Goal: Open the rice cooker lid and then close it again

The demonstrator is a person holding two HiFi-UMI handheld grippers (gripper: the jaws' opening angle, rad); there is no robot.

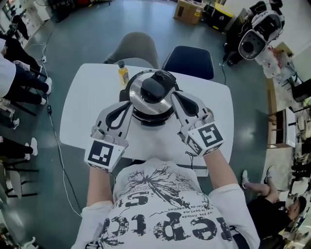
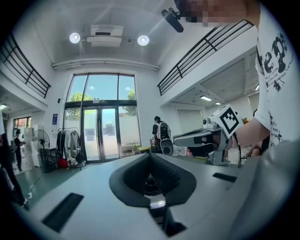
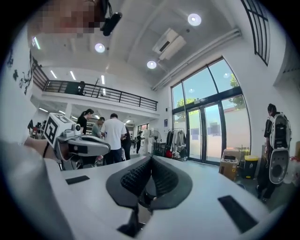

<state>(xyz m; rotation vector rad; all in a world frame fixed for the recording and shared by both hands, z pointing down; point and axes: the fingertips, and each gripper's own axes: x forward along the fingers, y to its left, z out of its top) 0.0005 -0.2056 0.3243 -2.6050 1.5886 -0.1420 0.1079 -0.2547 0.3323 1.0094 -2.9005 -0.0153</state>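
The rice cooker (image 1: 150,99) stands near the middle of the white bench (image 1: 87,112). Its round silver lid (image 1: 146,97) carries a black centre piece and faces up toward the head camera, above the dark body. Whether the lid is fully down cannot be told.

The left tool (image 1: 127,103) sits at the cooker's 9 o'clock, with its body trailing back toward 7 o'clock. The right tool (image 1: 176,97) sits at 3 o'clock and trails toward 5 o'clock. Both tips are just beside the cooker's flanks, but contact cannot be made out.

In the left gripper view the ribbed black pads (image 2: 165,174) meet at their far end, so this tool is clenched with nothing between its jaws. The right gripper view shows the same: its pads (image 3: 136,178) are pressed together at the tip and hold nothing. Each gripper view catches the other tool off to one side, with its marker cube toward the lens.

A small yellow bottle (image 1: 123,74) stands upright on the bench at the cooker's 11 o'clock, near it but apart. Beyond the bench edge a grey chair (image 1: 133,48) sits at 12 o'clock and a dark blue chair (image 1: 188,61) at 1 o'clock. A cardboard box (image 1: 188,10) lies on the floor farther out at 1 o'clock.
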